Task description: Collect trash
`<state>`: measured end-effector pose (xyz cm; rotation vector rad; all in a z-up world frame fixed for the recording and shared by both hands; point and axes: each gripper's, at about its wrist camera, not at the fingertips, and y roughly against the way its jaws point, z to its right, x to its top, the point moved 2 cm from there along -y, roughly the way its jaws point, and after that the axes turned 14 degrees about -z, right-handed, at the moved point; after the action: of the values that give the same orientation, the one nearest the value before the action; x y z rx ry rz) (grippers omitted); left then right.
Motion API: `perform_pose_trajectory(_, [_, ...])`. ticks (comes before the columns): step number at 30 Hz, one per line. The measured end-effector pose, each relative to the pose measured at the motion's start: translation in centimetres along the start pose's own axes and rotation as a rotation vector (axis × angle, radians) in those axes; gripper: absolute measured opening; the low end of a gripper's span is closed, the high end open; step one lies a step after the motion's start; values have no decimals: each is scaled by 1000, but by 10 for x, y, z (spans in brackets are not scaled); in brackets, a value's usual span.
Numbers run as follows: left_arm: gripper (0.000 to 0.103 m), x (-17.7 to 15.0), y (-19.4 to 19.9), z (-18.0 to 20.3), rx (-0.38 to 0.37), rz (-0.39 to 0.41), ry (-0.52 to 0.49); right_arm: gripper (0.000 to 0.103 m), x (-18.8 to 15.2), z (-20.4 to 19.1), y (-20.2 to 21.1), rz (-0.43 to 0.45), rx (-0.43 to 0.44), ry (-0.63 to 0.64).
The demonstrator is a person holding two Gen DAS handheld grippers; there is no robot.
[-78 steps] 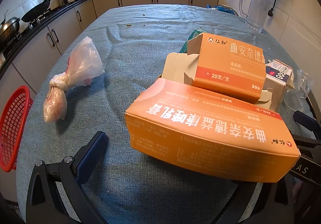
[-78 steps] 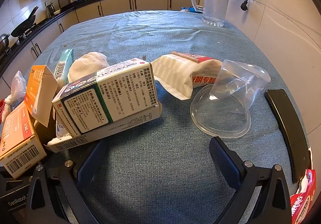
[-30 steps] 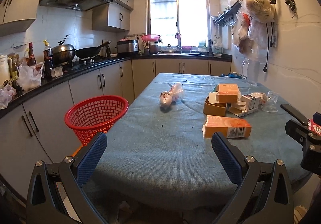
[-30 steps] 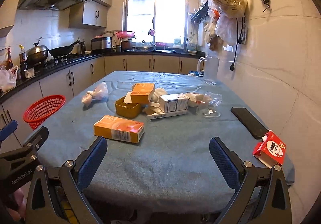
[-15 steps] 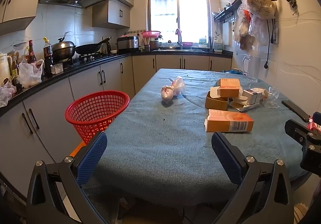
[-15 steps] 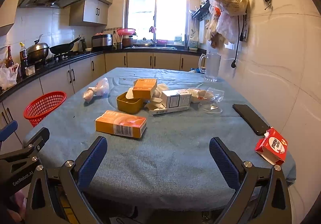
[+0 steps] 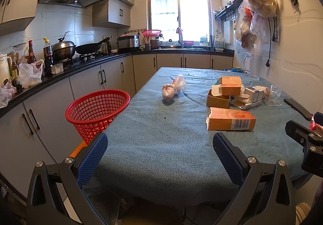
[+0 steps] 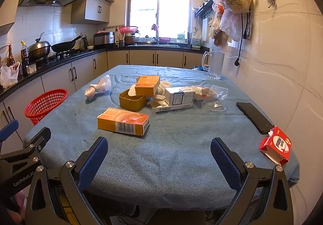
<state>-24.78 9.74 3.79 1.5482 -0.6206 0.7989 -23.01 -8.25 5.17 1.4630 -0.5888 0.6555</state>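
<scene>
Two hand-held grippers: left hand-held gripper (image 7: 160, 157) and right hand-held gripper (image 8: 159, 156) both hang over the near edge of the worktop (image 8: 181, 150) — jaws spread wide, nothing between them.
Nearest trash: orange box (image 8: 123, 121), lying flat ahead of both.
Direction: ahead and left of the right one; ahead and right of the left one.
Long axis: roughly crosswise to both, barcode side facing them.
Nearer hand: hard to call — about level.
Destination: red basket (image 7: 98, 111), off the worktop's left edge, on the left hand's side.
Other trash: bag (image 7: 174, 88), box pile (image 8: 161, 91), red carton (image 8: 276, 148).
</scene>
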Motion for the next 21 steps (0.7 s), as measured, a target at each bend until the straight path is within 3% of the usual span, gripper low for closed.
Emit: perform_pose_trajectory(21, [103,-4,-6,1,-12,-33,-10,103,-3,-2,-10,-33,20,6])
